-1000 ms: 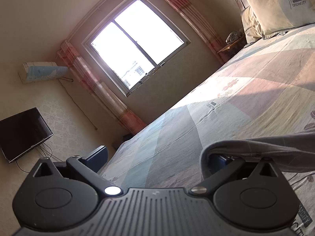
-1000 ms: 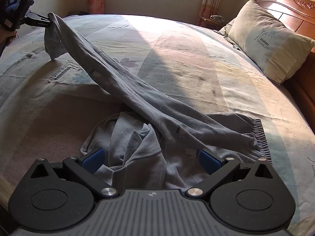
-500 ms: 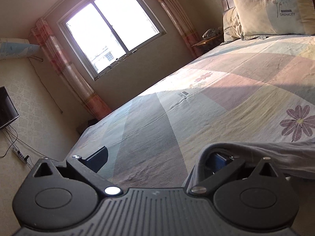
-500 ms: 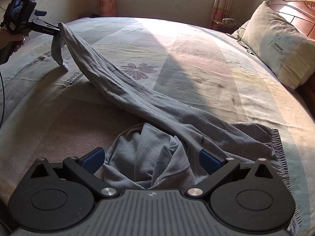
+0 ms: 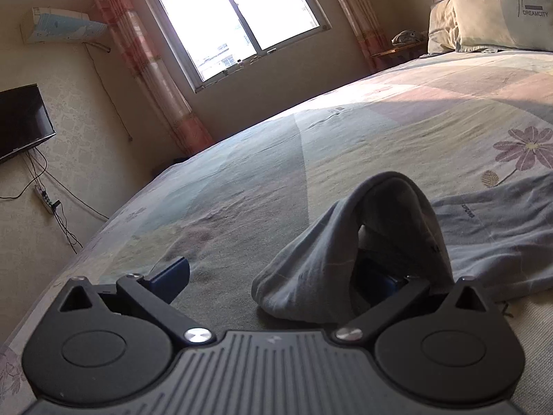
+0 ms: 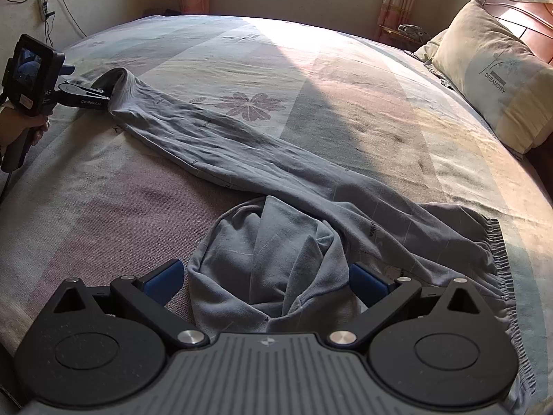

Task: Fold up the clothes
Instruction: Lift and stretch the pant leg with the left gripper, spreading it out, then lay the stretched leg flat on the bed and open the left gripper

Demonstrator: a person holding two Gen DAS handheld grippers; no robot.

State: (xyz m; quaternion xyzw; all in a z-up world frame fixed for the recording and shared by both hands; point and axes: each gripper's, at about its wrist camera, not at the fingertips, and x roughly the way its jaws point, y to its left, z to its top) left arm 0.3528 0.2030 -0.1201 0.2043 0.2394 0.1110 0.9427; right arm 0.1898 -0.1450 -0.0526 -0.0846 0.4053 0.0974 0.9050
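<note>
The grey cotton trousers (image 6: 262, 169) lie on the patchwork flowered bedspread (image 6: 311, 69), one leg stretched out, the other bunched; no fold looks made. The left gripper (image 5: 276, 276) gapes, the cuff draped over one finger. The right gripper (image 6: 264, 276) stands spread around the bunch. Sunlit window (image 5: 235, 20), cream pillow (image 6: 494, 83) beyond.

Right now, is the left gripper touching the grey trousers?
Touching. In the left wrist view the grey trousers drape over one finger of the left gripper, whose jaws stand wide open.
</note>
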